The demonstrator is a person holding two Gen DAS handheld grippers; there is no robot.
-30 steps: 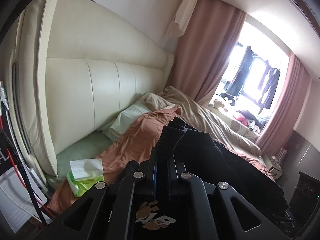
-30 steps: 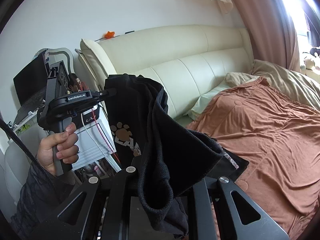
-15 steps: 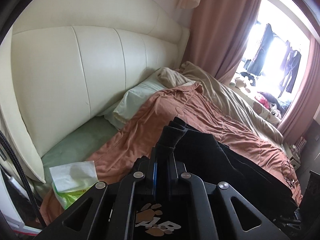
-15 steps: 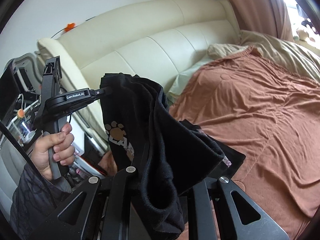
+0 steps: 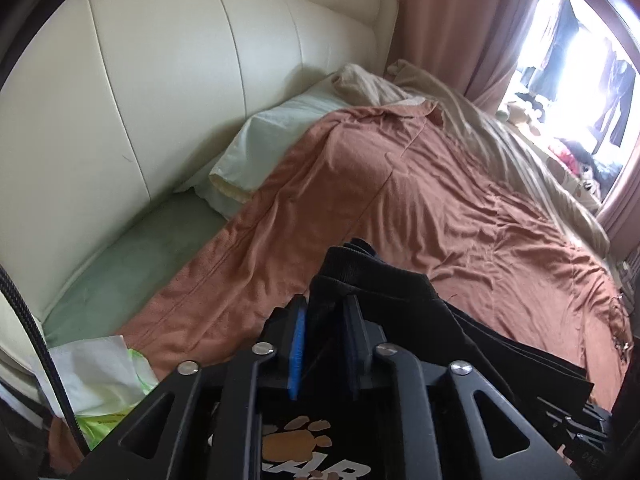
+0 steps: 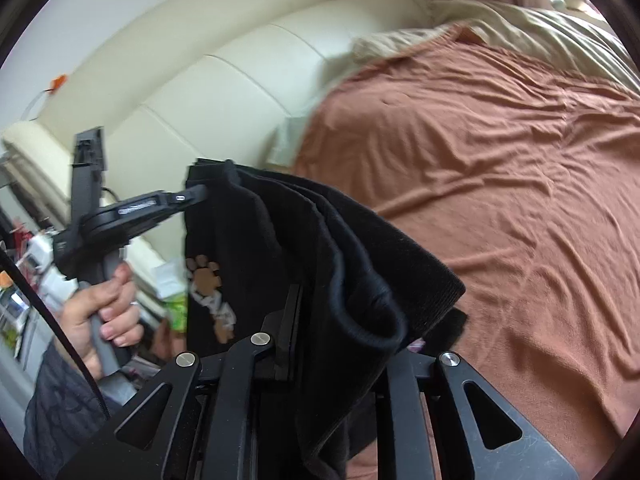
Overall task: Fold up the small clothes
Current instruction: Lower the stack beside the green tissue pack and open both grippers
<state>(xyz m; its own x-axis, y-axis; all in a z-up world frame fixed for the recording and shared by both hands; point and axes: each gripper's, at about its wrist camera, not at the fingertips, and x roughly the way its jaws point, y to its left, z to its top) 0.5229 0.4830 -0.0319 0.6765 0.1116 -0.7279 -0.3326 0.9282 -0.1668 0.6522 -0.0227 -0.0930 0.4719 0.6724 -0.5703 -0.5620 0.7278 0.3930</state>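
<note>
Above the rust-brown blanket point(image 5: 460, 208) that covers most of the bed, I have a black garment point(image 6: 320, 264) slung between my two grippers, folded over on itself in several layers. My left gripper point(image 5: 324, 312) has the ribbed black hem standing up between its fingers, and its jaws are opening: from the left wrist view I see a gap between the blue-edged pad on the left finger point(image 5: 297, 344) and the cloth, so the pads are no longer pressing on it, though the cloth is not out of them. My right gripper point(image 6: 340, 320) is clenched on a thick bunched fold of the same garment, which spills over its fingers and hides the tips. From the right wrist view I see the left gripper from the side, its tips at the garment's upper corner, with the person's hand point(image 6: 102, 316) wrapped around its grey handle and a dark sleeve point(image 6: 60, 412) below. An orange paw print point(image 6: 206, 276) shows on the hanging front of the garment. Behind the blanket runs a cream padded headboard point(image 5: 180, 80), with a pale green pillow point(image 5: 276, 136) against it and a beige cover point(image 5: 472, 112) farther along toward pink curtains point(image 5: 452, 16) and a bright window. A tissue pack in a green wrapper point(image 5: 104, 384) lies at the near left edge of the bed.
</note>
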